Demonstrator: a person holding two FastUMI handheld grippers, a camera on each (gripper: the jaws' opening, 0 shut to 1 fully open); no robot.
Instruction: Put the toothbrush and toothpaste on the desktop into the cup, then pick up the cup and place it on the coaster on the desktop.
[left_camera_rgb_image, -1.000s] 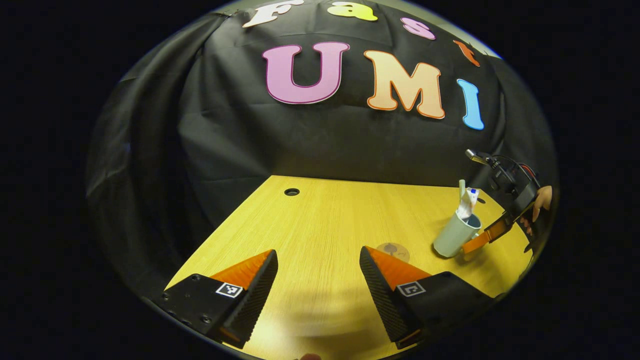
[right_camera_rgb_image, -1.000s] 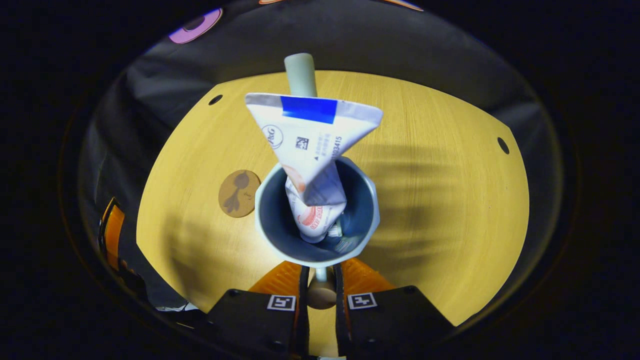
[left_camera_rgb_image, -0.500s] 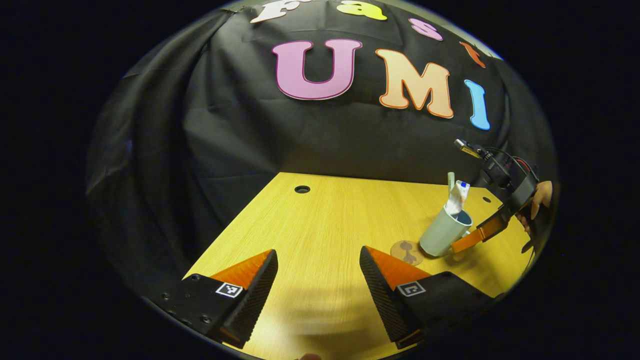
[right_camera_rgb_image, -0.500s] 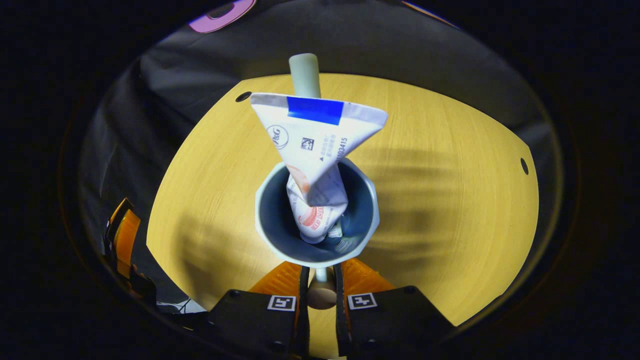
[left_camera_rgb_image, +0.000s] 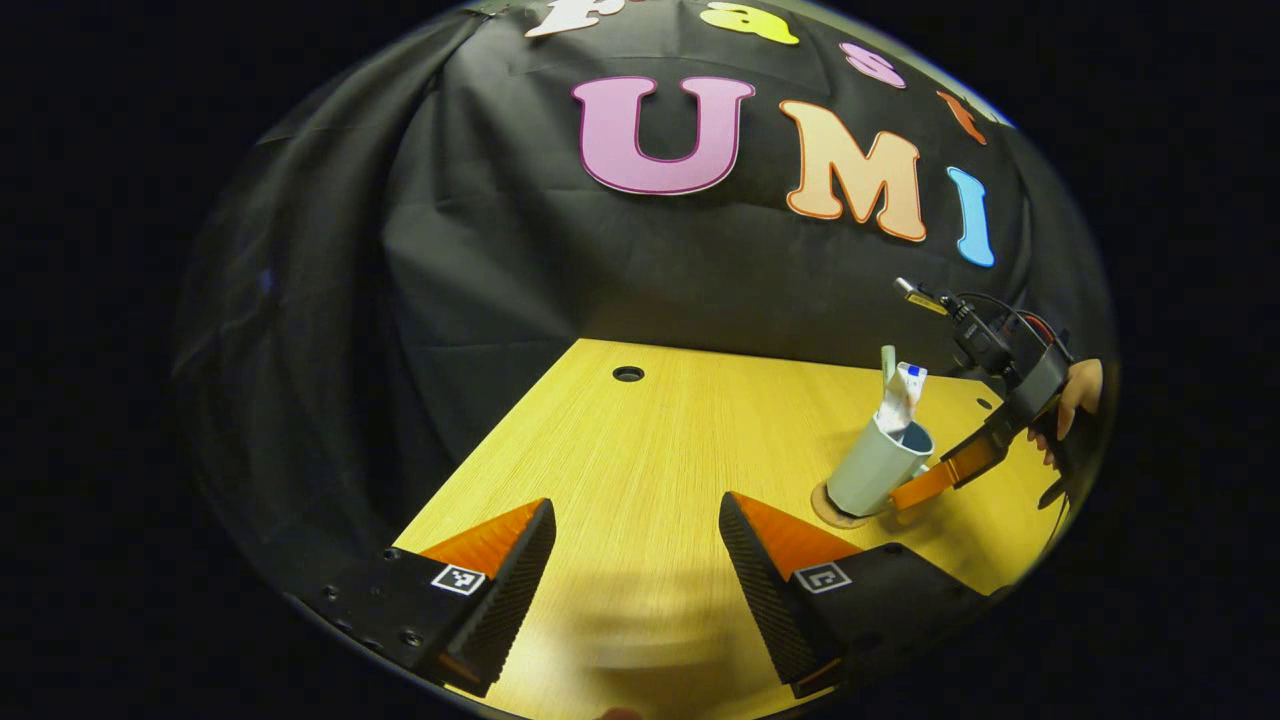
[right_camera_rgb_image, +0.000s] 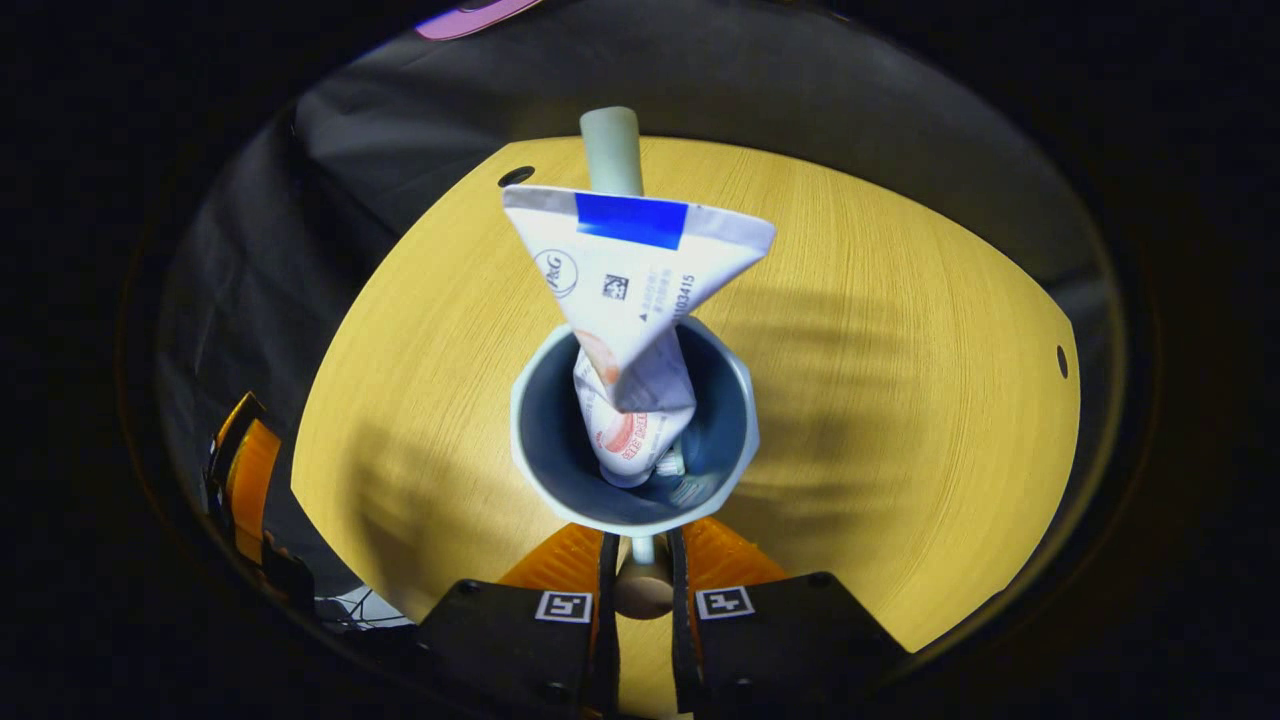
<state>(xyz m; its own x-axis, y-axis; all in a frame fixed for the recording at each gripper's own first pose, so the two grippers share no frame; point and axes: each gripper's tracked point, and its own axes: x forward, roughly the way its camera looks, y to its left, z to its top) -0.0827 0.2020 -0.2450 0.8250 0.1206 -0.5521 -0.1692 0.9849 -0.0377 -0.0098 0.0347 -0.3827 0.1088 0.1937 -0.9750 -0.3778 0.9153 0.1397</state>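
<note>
Your left claw (left_camera_rgb_image: 635, 570) sits low at the near left of the tabletop (left_camera_rgb_image: 650, 440), fingers spread wide with nothing between them. It looks idle; judged from here, it has no part in the present step.

Further right, the coaster (left_camera_rgb_image: 830, 510) lies on the tabletop, and only a sliver of its edge peeks out from under the cup (left_camera_rgb_image: 875, 468). The cup leans a little and sits over the coaster; whether its base is fully down you cannot tell from this angle.

The toothbrush (right_camera_rgb_image: 612, 150) and the toothpaste (right_camera_rgb_image: 630, 300) both stand inside the cup, brush handle behind the tube's flat crimped end. So the loading step reads as done.

Far right, your right claw (right_camera_rgb_image: 640, 560) is clamped narrowly on the cup's handle (right_camera_rgb_image: 641, 590), both fingers pressing it, with the hand (left_camera_rgb_image: 1075, 395) behind.

Step in hand: setting the cup on the coaster. Next you likely need to level the cup, lower until the base rests flat and centred, then spread the fingers and draw back along the handle without nudging it. Watch the tall tube, since a tilt could tip the load.
</note>
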